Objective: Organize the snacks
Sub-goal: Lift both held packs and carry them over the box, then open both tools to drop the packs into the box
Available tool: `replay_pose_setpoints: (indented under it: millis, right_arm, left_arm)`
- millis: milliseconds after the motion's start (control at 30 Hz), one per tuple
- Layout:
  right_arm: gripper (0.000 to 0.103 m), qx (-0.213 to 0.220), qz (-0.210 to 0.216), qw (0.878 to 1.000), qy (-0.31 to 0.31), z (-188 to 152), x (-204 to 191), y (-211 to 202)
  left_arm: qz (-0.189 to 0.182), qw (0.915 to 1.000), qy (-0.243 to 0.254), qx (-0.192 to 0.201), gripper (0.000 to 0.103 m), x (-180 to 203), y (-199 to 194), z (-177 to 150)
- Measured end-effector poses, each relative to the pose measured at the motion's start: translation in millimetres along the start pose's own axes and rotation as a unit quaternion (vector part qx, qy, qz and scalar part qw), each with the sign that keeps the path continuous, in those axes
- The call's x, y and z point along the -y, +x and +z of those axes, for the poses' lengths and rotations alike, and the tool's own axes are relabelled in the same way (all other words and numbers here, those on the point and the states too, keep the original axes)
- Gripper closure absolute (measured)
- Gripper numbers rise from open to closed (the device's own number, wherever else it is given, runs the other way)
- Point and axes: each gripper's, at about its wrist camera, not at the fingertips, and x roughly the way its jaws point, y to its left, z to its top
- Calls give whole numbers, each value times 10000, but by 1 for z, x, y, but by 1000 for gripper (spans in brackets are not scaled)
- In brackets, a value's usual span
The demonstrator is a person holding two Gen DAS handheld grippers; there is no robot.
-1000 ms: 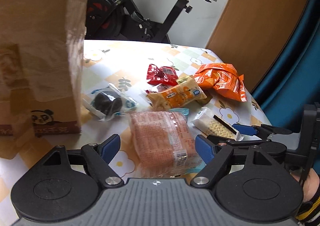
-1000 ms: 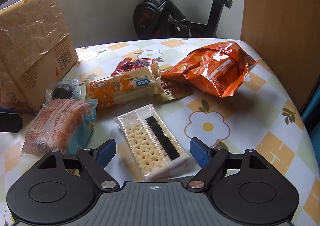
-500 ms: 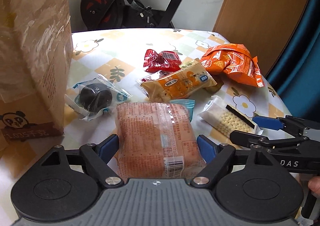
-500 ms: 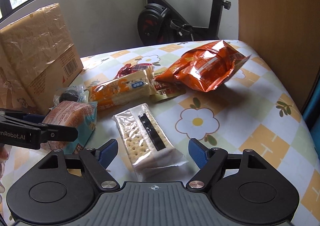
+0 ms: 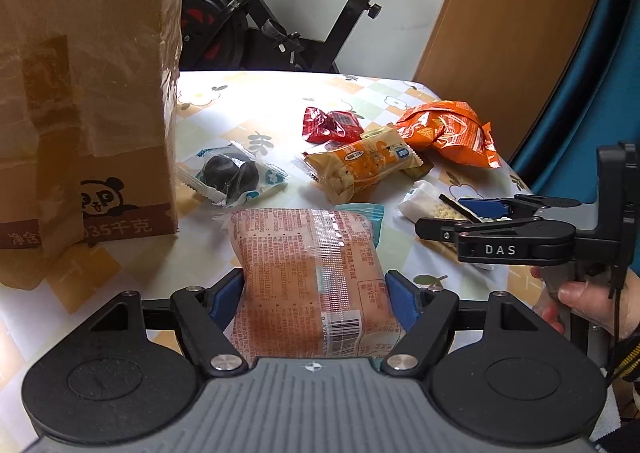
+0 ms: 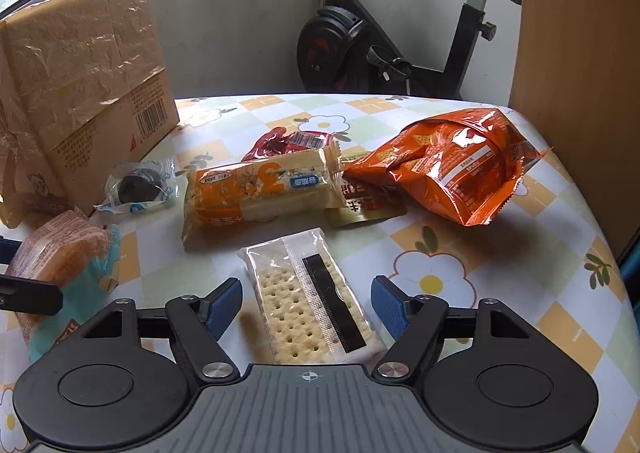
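- Left fingers (image 5: 228, 299) are seen closing on the pink pack (image 5: 308, 277); the blue pads appear to touch both its sides, though a firm pinch cannot be confirmed.
- Right fingers (image 6: 222, 307) are closing too, with the cracker pack (image 6: 308, 305) lying between them; a gap shows on each side, so nothing is gripped yet.
- Both packs lie flat on the flowered table (image 6: 500, 245), pink pack just beside the box (image 5: 80, 93).
- Other snacks are left untouched farther back: orange bag (image 6: 448, 169), biscuit bar (image 6: 260, 189), dark cookie (image 6: 138, 187), red wrapper (image 5: 332, 125).
- Step judged: a two-handed pick-up, one snack per gripper, early in the sorting.
- Next move judged: closing is to be finished squarely on each pack, then a lift. The soft pink pack may crush and the thin cracker pack may slip, so light pressure is called for.
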Motion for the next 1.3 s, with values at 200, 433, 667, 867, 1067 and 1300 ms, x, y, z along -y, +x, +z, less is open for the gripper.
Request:
replay_pose_setpoints:
  millis: [200,433,667,867,1067,1300]
  right_arm:
    - [55,-175,-82,9998,6,5,-3,-3]
    - [61,-44,44,9997,218,12,0,-32]
    - [61,391,106,9985,372,37,0,-67]
    - [61,744,311,9957,448,64,-11,-90]
    - [61,1118,660,9896,613,99,-32,-107]
    - [61,1593,1117,9802,353,159,-87,-121]
  left_arm:
    - [-184,9989,205,392,26,7,-22,7]
    - [-508,9904,884,938,26,26,-58,29]
    - [-828,9735,1161,1786,26,22,-121,80]
    - [-532,9719,775,2160,26,-18,-157,109]
    - [-58,9678,519,2461,26,-52,-182,119]
    - [666,9699,35,2341,26,-96,-202,135]
